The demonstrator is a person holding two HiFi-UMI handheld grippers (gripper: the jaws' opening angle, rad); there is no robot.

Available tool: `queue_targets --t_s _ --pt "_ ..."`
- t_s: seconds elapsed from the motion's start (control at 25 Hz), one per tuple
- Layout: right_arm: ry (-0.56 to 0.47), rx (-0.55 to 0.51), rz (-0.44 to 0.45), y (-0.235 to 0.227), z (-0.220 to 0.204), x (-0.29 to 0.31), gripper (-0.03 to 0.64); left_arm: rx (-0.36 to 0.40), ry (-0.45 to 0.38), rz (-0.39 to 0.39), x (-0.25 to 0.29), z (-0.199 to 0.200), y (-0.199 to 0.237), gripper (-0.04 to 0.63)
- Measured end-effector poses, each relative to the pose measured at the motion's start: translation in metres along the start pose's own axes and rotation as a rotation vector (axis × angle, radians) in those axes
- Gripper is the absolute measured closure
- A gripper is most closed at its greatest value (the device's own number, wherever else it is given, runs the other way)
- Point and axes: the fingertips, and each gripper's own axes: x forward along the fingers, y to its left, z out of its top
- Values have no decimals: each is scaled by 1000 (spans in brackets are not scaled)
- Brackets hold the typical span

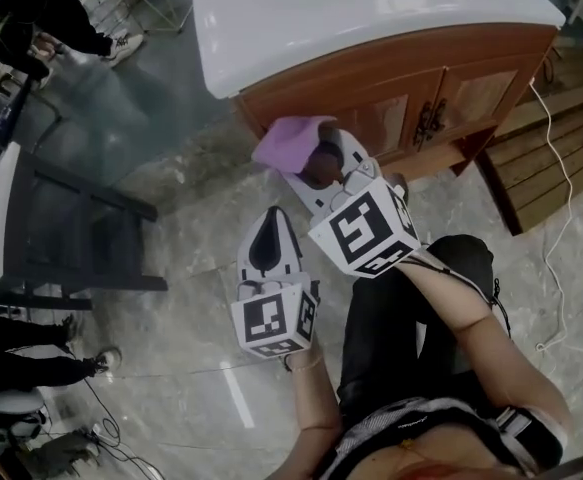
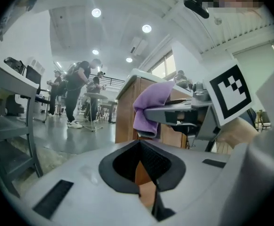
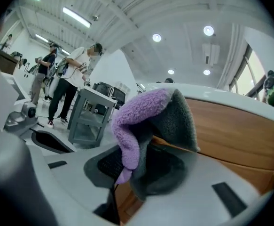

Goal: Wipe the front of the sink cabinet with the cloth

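Note:
The sink cabinet (image 1: 391,78) has a white top and a brown wooden front with two doors. My right gripper (image 1: 316,160) is shut on a purple cloth (image 1: 287,143) and holds it close to the left end of the cabinet front, low down; whether cloth and wood touch is unclear. In the right gripper view the cloth (image 3: 146,114) droops over the jaws of the right gripper (image 3: 139,171), with the wood panel (image 3: 240,126) just beyond. My left gripper (image 1: 271,223) hangs lower and nearer me, shut and empty. Its view shows the left gripper (image 2: 140,159), the cloth (image 2: 151,102) and the cabinet (image 2: 125,117).
A dark grey shelf unit (image 1: 61,228) stands on the marble floor to the left. Wooden boards (image 1: 551,158) and a white cable (image 1: 563,218) lie right of the cabinet. People stand at the far left (image 1: 31,18). The holder's dark trouser leg (image 1: 411,318) is below the grippers.

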Motion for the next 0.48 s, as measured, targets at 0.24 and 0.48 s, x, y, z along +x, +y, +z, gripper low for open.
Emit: queue_targets --t_s 0.24,0.48 --pt "-16 -82 -69 -3 1 8 456 2 -2 24 -3 1 3 595" --pt "-65 -83 -87 -4 0 9 456 1 4 44 0 -5 10 595"
